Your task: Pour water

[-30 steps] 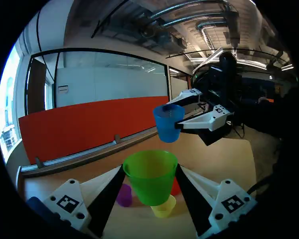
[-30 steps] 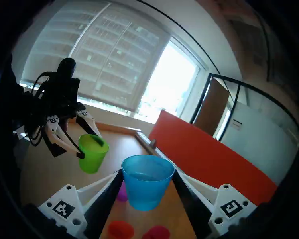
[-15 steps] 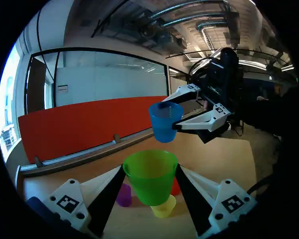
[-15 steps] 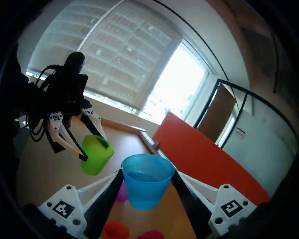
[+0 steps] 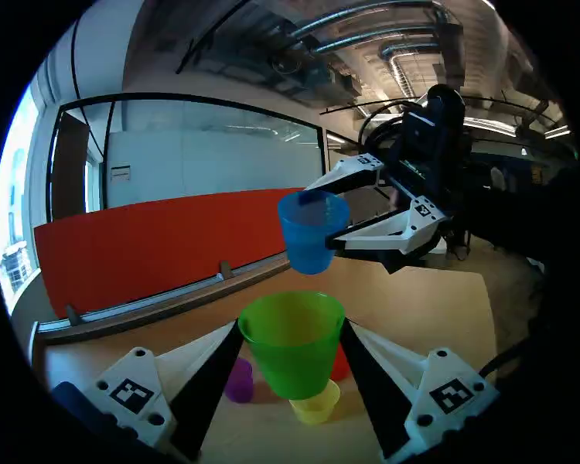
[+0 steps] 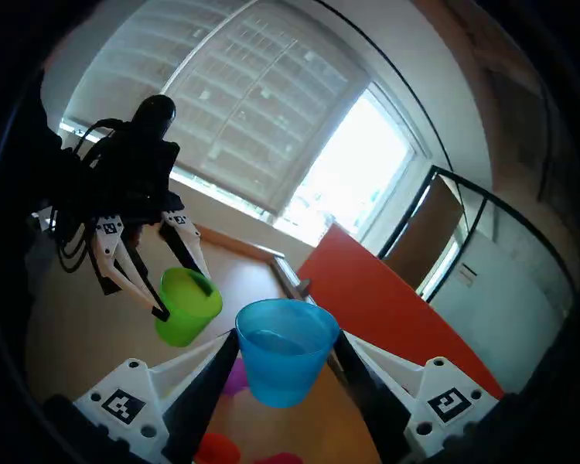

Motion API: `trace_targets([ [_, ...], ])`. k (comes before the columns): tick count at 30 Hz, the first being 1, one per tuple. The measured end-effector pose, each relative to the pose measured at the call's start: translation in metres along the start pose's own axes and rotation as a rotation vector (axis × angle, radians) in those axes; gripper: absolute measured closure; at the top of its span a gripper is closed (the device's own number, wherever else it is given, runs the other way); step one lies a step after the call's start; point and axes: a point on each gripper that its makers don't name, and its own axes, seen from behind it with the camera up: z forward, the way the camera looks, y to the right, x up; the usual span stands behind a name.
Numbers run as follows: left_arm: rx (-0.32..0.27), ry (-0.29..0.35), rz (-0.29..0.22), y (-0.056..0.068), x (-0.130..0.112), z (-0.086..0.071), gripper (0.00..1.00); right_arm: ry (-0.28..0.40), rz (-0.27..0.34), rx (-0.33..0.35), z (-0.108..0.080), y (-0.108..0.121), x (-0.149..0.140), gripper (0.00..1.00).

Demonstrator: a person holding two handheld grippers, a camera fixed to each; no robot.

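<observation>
A green plastic cup (image 5: 292,348) and a see-through blue plastic cup (image 5: 308,236) were held up in the air, near each other but not touching.
In the left gripper view, a small purple cup (image 5: 240,380) stood on the wooden surface (image 5: 433,301) at the left. Next to it, the left gripper (image 5: 291,329) had its two fingers squeezed on the sides of the green cup. A small yellow cup (image 5: 315,402) stood just below. Higher up and to the right, the right gripper (image 5: 321,215) held the blue cup tight between its fingers. In the right gripper view, there was water in the blue cup.
</observation>
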Motion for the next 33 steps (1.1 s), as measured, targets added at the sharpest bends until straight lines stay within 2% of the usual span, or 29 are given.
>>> trace_targets([
  [19, -0.004, -0.001, 0.002, 0.001, -0.001, 0.001, 0.12, 0.004, -0.084, 0.037, 0.012, -0.009, 0.017, 0.08],
  [33, -0.022, 0.001, 0.003, 0.007, -0.002, 0.002, 0.12, 0.001, -0.132, 0.057, 0.018, -0.014, 0.021, 0.08],
])
